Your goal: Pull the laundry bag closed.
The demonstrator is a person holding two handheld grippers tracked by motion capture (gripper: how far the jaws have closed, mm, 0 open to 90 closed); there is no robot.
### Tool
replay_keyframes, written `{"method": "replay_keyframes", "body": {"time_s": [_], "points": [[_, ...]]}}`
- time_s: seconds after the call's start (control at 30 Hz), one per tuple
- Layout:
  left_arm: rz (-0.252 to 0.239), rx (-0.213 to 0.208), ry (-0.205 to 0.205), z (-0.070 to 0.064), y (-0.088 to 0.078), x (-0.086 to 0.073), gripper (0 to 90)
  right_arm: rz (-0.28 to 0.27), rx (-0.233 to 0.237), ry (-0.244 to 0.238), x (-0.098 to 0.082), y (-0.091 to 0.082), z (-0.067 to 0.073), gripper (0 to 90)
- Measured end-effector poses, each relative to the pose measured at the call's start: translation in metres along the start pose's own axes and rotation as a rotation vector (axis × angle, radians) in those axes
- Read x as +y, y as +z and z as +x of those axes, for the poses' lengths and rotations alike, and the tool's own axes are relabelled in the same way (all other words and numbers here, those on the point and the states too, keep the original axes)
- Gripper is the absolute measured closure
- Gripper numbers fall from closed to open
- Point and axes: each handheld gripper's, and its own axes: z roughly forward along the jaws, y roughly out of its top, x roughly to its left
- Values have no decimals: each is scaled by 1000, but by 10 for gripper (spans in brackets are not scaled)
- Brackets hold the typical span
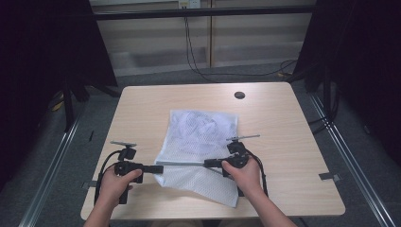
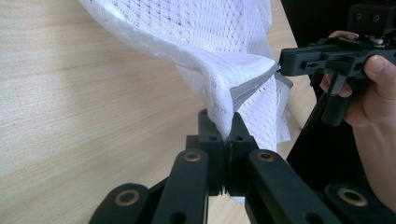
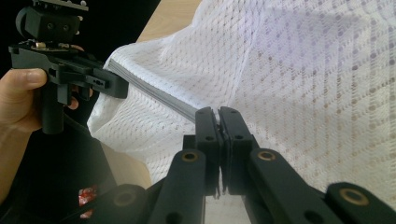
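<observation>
- Fingers point(image 2: 211, 135) on my left gripper point(image 1: 158, 169) are pressed together, pinching a fold of the white mesh bag point(image 1: 201, 142) right at its edge.
- Right gripper point(image 1: 208, 163) is doing the same: its fingers point(image 3: 208, 126) are squeezed tight on the bag's grey zipper edge point(image 3: 159, 95).
- So the bag's zipper edge is pulled taut between the two fingertips, lifted a bit, while the rest of the mesh lies rumpled on the wooden surface point(image 1: 283, 137), spreading away from me and also draping back toward the near edge.
- Both grippers face each other, tips apart with the zipper strip between them.
- Can't read any brand, label or writing on the bag, honestly.
</observation>
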Motion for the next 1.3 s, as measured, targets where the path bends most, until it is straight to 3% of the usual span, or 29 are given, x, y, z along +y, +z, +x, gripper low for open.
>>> {"method": "replay_keyframes", "body": {"time_s": [0.07, 0.3, 0.37, 0.4, 0.8, 0.83, 1.13, 1.23, 1.3], "points": [[4, 4, 11, 1, 0, 0, 886, 0, 1, 1, 0, 0, 0, 874], [0, 1, -9, -1, 2, 0, 886, 3, -7, 0, -1, -2, -2, 874], [11, 9, 13, 1, 1, 0, 886, 2, -4, 1, -1, -2, -2, 874], [-2, 7, -5, 0, 2, 0, 886, 1, -2, 1, -1, -2, -2, 874], [-1, 14, 2, 2, -1, 0, 886, 1, -12, 1, -1, -5, -4, 874], [-1, -1, -15, 2, -2, -1, 886, -1, -12, 11, -1, -6, -5, 874], [5, 3, 6, 1, -1, -1, 886, -10, -15, 10, 0, -10, -8, 874], [-8, 4, -9, 0, -1, -1, 886, -10, -12, 8, 0, -10, -7, 874], [4, 9, 7, 1, -1, 0, 886, -9, -9, 6, 0, -10, -7, 874]]}}
